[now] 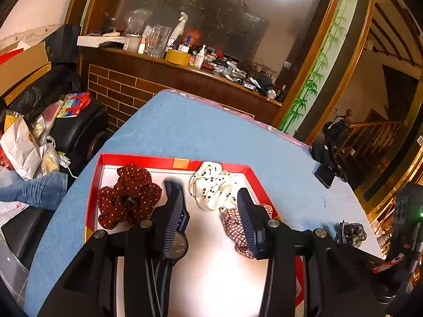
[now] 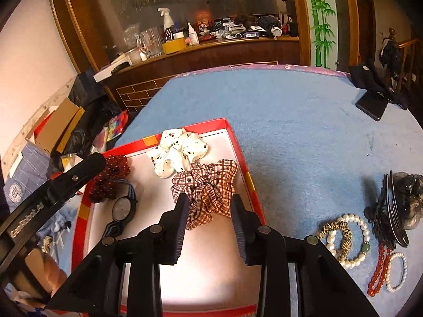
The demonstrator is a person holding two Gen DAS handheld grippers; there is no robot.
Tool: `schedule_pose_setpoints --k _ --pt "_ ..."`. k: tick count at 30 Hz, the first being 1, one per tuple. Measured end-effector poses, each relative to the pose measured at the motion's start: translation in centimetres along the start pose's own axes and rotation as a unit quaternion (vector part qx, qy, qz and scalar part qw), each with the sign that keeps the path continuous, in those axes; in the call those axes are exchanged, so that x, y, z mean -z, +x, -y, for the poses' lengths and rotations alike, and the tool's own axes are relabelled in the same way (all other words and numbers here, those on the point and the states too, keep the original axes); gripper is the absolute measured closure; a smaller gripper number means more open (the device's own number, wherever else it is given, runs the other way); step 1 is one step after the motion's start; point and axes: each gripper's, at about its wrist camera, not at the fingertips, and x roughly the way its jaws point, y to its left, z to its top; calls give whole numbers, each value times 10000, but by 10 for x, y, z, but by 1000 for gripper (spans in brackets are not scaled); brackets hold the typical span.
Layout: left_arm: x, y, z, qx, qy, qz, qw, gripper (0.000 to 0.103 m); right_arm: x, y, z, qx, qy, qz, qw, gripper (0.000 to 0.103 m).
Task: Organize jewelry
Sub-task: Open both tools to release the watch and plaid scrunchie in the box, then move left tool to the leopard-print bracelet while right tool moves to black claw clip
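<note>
Left tool (image 1: pixel 211 195): released, jaws apart over the tray's white floor; nothing between the pads. Its left finger stands just above the watch.
Right tool (image 2: pixel 210 206): released, jaws apart at the near edge of the checked scrunchie; pads not pressing the cloth.
Tray (image 2: pixel 246 158): red-rimmed, white inside, lying on the bench toward its left side; left rim near the bench's left edge.
Watch (image 2: pixel 123 208): dark face, striped strap, in the tray's left part, just beside the red scrunchie.
Red scrunchie (image 1: pixel 127 195): dotted, in the tray's far left corner, against the rim.
White scrunchie (image 2: pixel 177 153): spotted, at the far rim, touching the checked one.
Checked scrunchie (image 2: pixel 206 187): near the tray's right rim.
Bracelets (image 2: pixel 343 240): pearl, patterned and red bead (image 2: pixel 379 272) loops, on the bench right of the tray, well apart from it.
Dark clips (image 2: pixel 396 206): heaped by the bench's right edge, just behind the bracelets.
Phone (image 2: pixel 371 104): far right corner of the bench.
Open room: bare blue bench (image 2: pixel 290 121) behind and right of the tray; bare near half of the tray floor.
</note>
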Motion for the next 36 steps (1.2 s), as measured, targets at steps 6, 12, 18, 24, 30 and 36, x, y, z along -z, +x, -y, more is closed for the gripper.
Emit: schedule_pose_setpoints --k 6,12,18,24,30,36 --pt "1 -1 8 11 120 61 9999 60 7 -21 7 -169 119 131 9997 63" --pt "2 -10 17 95 247 214 9994 59 12 -47 26 -287 76 298 9991 63" --pt "11 -19 41 215 690 325 9969 59 9 -84 86 117 73 713 9974 63" --pt "29 -17 73 761 1103 73 9910 59 17 -96 171 108 686 903 9935 63" --pt "61 -7 120 1578 1845 -654 9679 59 21 -106 223 -104 1298 930 9871 63" --pt "108 -2 183 1853 2771 -1165 9356 59 25 -111 246 -128 1803 954 9789 63"
